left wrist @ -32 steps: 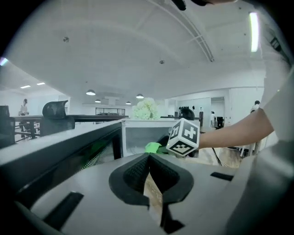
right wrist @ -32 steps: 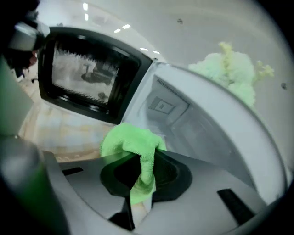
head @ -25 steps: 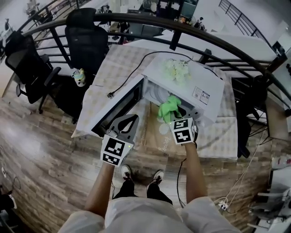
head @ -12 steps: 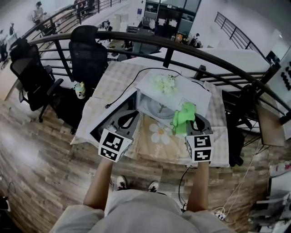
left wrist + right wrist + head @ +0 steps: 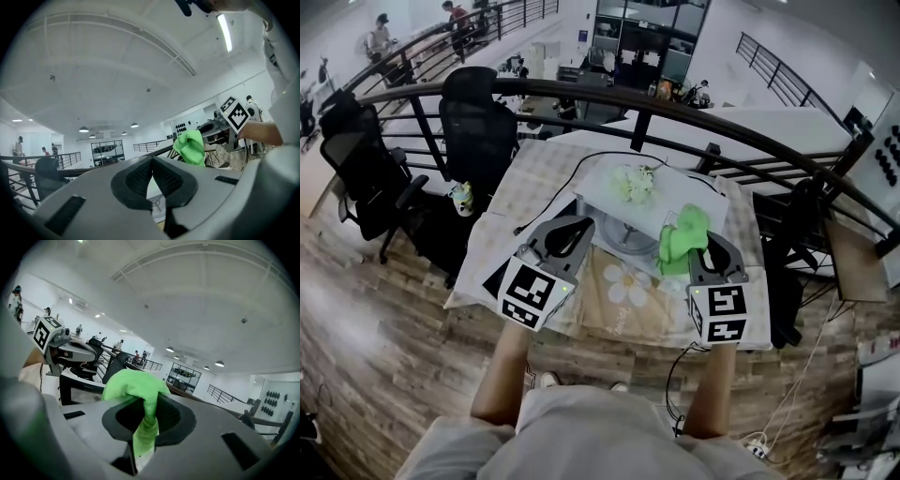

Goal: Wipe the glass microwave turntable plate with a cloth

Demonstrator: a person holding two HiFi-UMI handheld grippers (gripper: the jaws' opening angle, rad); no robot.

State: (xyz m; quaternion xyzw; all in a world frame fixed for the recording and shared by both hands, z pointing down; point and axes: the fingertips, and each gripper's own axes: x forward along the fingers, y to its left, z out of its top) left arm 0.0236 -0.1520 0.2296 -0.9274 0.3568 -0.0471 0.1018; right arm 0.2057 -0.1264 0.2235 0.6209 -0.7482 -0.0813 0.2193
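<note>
Holding a gripper in each hand, a person stands at a table (image 5: 534, 178) covered with a pale patterned cloth, on which a white microwave (image 5: 684, 202) sits with its door (image 5: 494, 278) swung open to the left. The right gripper (image 5: 701, 246) has its jaws closed on a green cloth (image 5: 680, 236). In the right gripper view the fabric is pinched between the two dark pads (image 5: 166, 416), with a strip hanging down below them and a loose bunch puffing up and over to the left above them. The left gripper (image 5: 570, 230) has its jaws pressed together at the tips with nothing caught between them; the left gripper view shows only a narrow gap lower down between the pads (image 5: 140, 176). Both gripper views look up at a white ceiling, so the jaws point up and away from the person. The glass plate (image 5: 623, 232) lies inside the microwave's open front, showing in the head view as a pale round shape between the two grippers. The green cloth is just to its right, over the front right corner of the microwave, and apart from the plate. A bunch of pale flowers (image 5: 633, 183) rests on top of the microwave, and a black cable (image 5: 581, 159) runs across the table to the left. Behind the table runs a dark railing (image 5: 581, 89), and a black office chair (image 5: 478, 112) stands to the left.
</note>
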